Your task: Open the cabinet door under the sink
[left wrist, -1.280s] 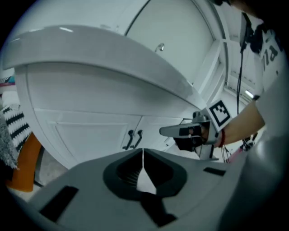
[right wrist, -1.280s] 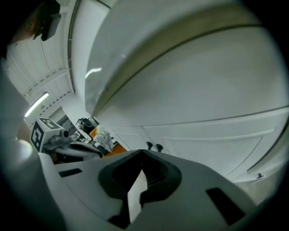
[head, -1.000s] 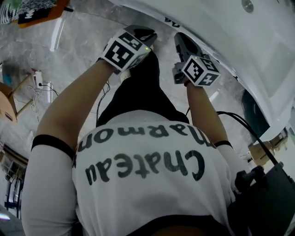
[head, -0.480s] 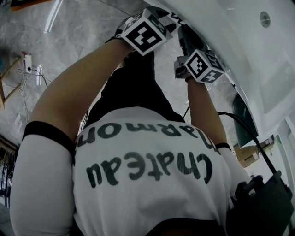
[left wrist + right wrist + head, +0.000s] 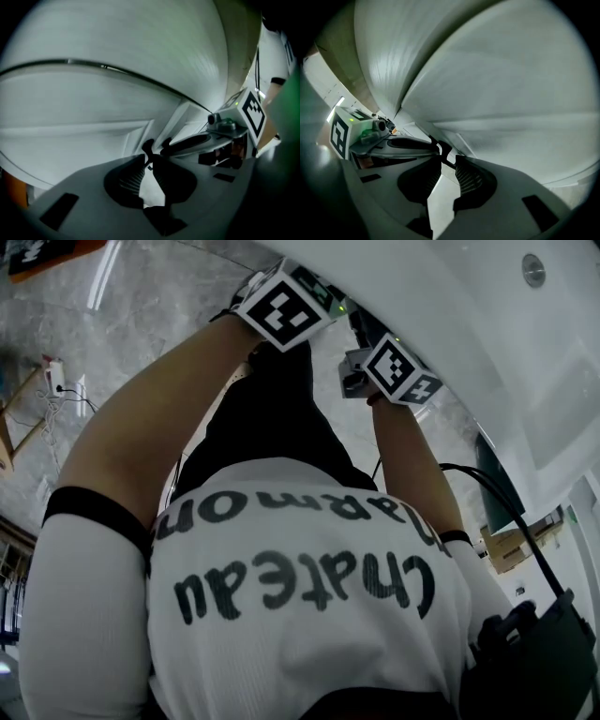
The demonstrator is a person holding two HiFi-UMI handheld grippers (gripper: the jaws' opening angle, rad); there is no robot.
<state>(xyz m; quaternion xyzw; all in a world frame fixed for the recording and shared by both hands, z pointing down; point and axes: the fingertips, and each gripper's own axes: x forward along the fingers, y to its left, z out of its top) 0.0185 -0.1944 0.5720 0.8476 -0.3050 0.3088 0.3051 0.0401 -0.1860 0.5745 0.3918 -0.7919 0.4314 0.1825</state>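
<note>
In my head view, hard glare washes out the white sink (image 5: 487, 334) toward 1 o'clock, and a lamp streak shines on the marble floor (image 5: 141, 352) at 11. My shirt (image 5: 300, 634) lies in duller shade. Both gripper views are dim, greenish and ringed with black corners, and they bend the straight edges of the cabinet door (image 5: 70, 145) into arcs. The foreground at 6 o'clock is dark and soft.

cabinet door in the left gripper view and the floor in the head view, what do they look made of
Cabinet door: looks like white painted wood or board, satin finish, with a moulded recessed panel; core can't be told. Floor: grey polished stone or marble-look tile, veined, with glossy light reflections.
</note>
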